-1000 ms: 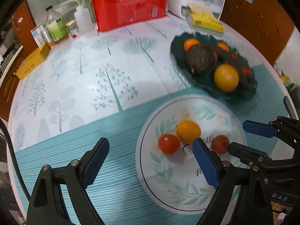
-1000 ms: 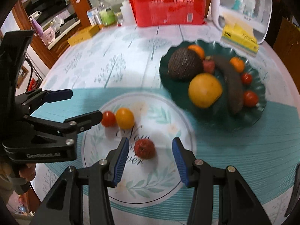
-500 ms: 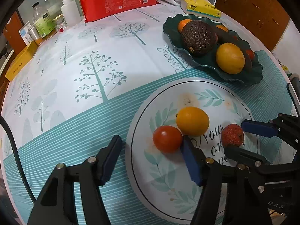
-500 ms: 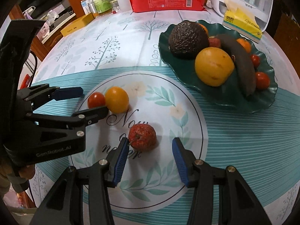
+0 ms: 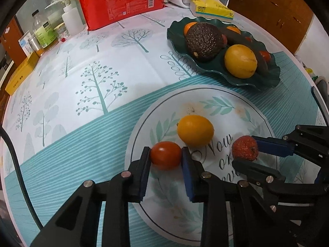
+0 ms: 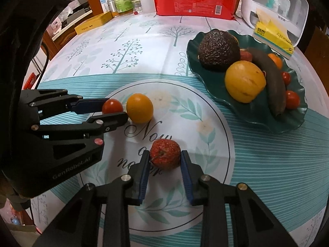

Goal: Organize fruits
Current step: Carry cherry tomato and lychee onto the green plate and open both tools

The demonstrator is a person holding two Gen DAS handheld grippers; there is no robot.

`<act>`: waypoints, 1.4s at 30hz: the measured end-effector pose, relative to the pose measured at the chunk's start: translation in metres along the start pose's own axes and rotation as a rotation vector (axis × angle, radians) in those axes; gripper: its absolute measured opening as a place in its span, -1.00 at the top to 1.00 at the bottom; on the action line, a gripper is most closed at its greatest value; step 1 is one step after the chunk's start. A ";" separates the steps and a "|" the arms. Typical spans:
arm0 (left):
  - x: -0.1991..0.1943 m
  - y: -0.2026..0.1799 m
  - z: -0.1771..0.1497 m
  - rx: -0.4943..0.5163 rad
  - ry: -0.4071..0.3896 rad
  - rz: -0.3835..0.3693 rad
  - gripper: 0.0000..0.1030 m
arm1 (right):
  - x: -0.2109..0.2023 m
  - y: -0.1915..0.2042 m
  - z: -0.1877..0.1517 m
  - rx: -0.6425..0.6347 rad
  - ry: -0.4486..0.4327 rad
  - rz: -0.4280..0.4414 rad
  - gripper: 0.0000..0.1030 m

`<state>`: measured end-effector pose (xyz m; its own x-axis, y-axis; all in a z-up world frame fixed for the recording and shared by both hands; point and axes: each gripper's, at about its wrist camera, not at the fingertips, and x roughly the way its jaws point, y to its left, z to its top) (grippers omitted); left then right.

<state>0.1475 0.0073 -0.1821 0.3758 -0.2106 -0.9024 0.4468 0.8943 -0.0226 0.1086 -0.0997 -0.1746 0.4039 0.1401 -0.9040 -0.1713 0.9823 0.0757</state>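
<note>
My left gripper (image 5: 165, 158) has its blue pads pressed on both sides of the cherry tomato (image 5: 165, 155), which sits on the round printed mat (image 5: 236, 111) just beside the small orange fruit (image 5: 195, 130). My right gripper (image 6: 164, 160) is clamped the same way on the rough red lychee (image 6: 165, 156), nearer me on the same mat. Beyond, the dark green dish (image 6: 296, 121) holds an avocado (image 6: 219, 50), a yellow citrus (image 6: 244, 81), a dark banana (image 6: 273, 82) and more small tomatoes.
</note>
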 end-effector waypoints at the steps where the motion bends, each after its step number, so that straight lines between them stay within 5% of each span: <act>1: -0.002 -0.001 -0.002 -0.005 0.004 -0.003 0.46 | -0.001 0.000 0.000 0.002 0.000 0.004 0.43; 16: -0.090 -0.035 0.024 -0.024 -0.114 -0.072 0.47 | -0.070 -0.032 0.012 0.070 -0.117 0.064 0.43; 31: -0.186 -0.079 0.170 0.078 -0.322 -0.052 0.46 | -0.212 -0.139 0.095 0.077 -0.335 -0.042 0.43; 36: -0.175 -0.100 0.216 0.108 -0.324 -0.027 0.46 | -0.225 -0.169 0.133 0.063 -0.387 -0.085 0.43; 42: -0.107 -0.111 0.238 0.108 -0.213 -0.008 0.46 | -0.172 -0.201 0.150 0.089 -0.299 -0.063 0.43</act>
<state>0.2509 -0.1628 0.0188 0.5294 -0.3065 -0.7911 0.5308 0.8471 0.0271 0.2084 -0.3023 0.0286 0.6595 0.0961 -0.7455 -0.0637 0.9954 0.0719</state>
